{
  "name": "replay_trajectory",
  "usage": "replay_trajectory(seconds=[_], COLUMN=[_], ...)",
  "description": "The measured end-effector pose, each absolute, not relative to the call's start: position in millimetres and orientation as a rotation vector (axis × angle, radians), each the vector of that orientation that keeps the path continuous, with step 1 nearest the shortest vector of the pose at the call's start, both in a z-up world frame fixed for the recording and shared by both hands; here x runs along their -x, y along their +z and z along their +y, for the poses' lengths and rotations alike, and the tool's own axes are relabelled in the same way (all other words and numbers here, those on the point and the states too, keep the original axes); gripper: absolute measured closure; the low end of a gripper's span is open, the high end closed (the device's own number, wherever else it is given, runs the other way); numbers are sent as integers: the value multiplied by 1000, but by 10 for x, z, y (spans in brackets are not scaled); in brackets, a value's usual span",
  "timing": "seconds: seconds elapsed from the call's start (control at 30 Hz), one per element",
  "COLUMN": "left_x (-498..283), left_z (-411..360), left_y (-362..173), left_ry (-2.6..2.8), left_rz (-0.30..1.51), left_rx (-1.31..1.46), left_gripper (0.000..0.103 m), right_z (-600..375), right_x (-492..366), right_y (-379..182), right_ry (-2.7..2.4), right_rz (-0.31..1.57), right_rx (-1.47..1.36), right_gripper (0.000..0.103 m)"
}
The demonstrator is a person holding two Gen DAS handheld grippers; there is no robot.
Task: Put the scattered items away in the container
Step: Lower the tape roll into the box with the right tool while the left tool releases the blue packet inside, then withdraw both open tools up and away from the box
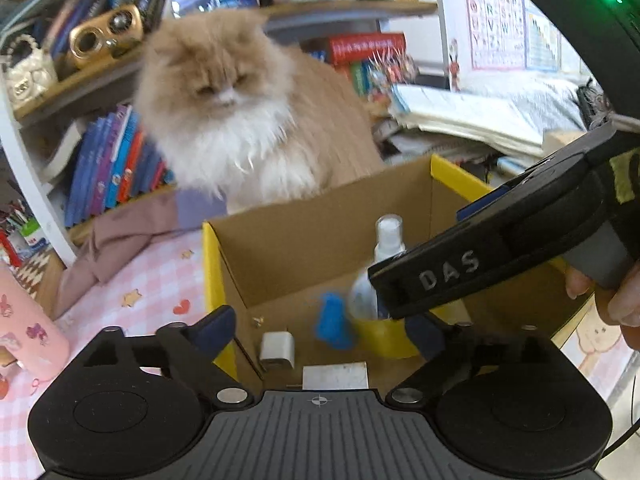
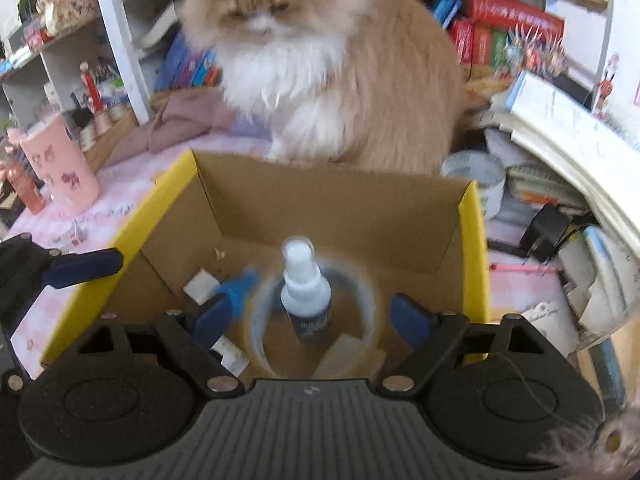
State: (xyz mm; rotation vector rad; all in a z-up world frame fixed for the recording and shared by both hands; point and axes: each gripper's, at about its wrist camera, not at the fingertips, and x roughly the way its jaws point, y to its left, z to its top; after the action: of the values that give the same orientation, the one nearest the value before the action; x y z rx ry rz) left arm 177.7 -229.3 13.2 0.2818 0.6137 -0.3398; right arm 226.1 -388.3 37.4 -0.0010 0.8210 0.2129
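A pink checked cloth [image 1: 160, 276] covers the bench. Behind its far edge stand wooden shelves [image 1: 80, 84] packed with upright books [image 1: 112, 164]. A letter chart [image 1: 496, 12] hangs on the white wall at right, above stacked papers [image 1: 460, 116]; soft daylight fills the room

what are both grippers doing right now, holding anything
left gripper: open, empty, over the cardboard box.
right gripper: open around the tape roll; grip cannot be told.

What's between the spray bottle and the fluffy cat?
Only the cardboard box's back wall stands between the spray bottle and the cat, clearest in the right wrist view.
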Motion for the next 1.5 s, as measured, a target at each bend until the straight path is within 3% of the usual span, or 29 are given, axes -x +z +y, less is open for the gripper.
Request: replay_trajectory(seconds=[0.23,0.6,1.07,1.5], left_x=[-1514,-1005,-236,143], left_z=[-2123,-1595,-882,-39], left_y=[362,683,527,138], left_ry=[-308,-333,-377,-243], left_rz=[493,379,410,581], left_rx=[-221,-135,-184,-123], left_gripper=[0,0,0,0], right_z=[-3888,-3628,-3019,-2203], right_x=[-1991,-1173,-74,479], right_y=[703,939,729,319], right_ry=[148,7,-146,-155], right_rz=[685,526,554,639], right_rx=[2,-34,-124,-93], right_gripper=[12,12,12,9])
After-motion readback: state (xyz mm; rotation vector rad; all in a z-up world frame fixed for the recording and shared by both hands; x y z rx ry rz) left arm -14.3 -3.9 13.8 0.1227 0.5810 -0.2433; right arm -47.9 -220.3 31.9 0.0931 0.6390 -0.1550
